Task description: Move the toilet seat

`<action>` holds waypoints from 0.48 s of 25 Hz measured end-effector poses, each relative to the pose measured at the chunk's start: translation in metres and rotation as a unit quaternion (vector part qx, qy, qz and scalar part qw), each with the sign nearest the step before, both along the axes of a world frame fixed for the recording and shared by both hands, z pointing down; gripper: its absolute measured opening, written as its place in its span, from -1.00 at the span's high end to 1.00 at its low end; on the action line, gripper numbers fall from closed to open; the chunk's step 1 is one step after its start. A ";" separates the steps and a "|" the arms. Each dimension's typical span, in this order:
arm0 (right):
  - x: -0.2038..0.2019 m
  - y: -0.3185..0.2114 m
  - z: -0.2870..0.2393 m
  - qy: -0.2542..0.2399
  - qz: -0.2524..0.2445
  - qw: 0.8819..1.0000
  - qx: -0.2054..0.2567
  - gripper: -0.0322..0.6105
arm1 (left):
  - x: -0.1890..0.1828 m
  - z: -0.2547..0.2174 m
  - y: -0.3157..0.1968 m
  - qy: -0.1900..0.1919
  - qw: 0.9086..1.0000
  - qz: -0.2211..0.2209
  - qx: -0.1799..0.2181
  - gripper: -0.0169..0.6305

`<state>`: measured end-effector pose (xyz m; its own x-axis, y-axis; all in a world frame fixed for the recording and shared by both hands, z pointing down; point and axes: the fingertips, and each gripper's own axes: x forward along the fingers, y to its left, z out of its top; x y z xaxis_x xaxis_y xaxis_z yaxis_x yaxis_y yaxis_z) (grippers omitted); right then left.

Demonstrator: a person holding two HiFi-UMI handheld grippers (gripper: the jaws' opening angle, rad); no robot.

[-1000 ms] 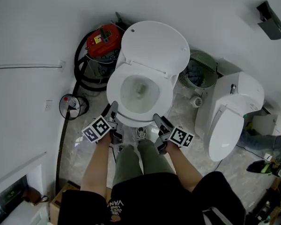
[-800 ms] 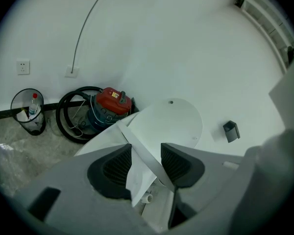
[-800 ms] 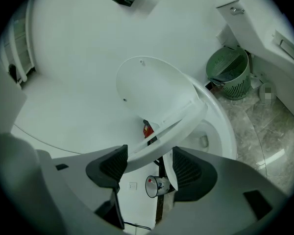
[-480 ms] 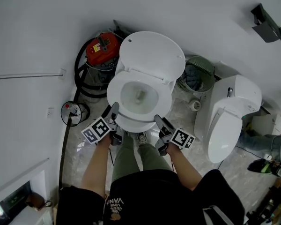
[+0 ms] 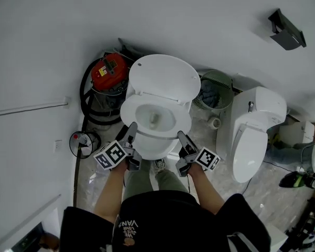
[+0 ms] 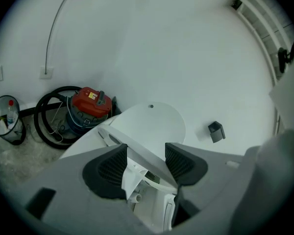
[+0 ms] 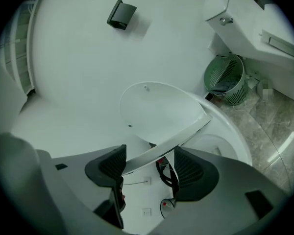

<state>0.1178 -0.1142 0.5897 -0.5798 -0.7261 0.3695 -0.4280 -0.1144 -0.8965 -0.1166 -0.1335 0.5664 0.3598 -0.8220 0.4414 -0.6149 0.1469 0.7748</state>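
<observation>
The white toilet [image 5: 147,147] stands against the wall with its lid [image 5: 163,77] up. Its seat ring [image 5: 127,112] is tilted up off the bowl at the front. My left gripper [image 5: 131,133] is at the seat's left side and my right gripper [image 5: 181,139] at its right side. In the left gripper view the seat's thin edge [image 6: 137,148] crosses slantwise between the jaws [image 6: 146,163], with gaps beside it. The right gripper view shows the seat edge [image 7: 171,141] crossing its jaws [image 7: 149,168] the same way. Both pairs of jaws have just been opening and stand open around the seat.
A red vacuum cleaner [image 5: 106,70] with a black hose stands left of the toilet. A green mesh basket [image 5: 216,91] and a second white toilet [image 5: 254,127] are on the right. A round stand [image 5: 80,139] sits on the floor at left. My legs are under the bowl's front.
Both grippers have risen beside the bowl, and the seat's front has come up with them. The jaws stand wider than before.
</observation>
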 end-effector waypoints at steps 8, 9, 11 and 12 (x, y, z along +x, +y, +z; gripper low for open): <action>0.015 -0.030 -0.014 0.014 0.062 0.998 -0.009 -0.09 | 0.012 -0.026 -0.042 0.006 0.998 0.063 0.030 0.12; 0.017 -0.034 -0.016 0.014 0.067 0.998 -0.007 -0.10 | 0.014 -0.029 -0.046 0.007 0.997 0.070 0.032 0.11; 0.019 -0.040 -0.020 0.017 0.079 0.997 -0.003 -0.11 | 0.016 -0.034 -0.053 0.007 0.996 0.083 0.035 0.09; 0.019 -0.042 -0.022 0.019 0.085 0.996 -0.002 -0.11 | 0.016 -0.036 -0.056 0.006 0.995 0.091 0.037 0.09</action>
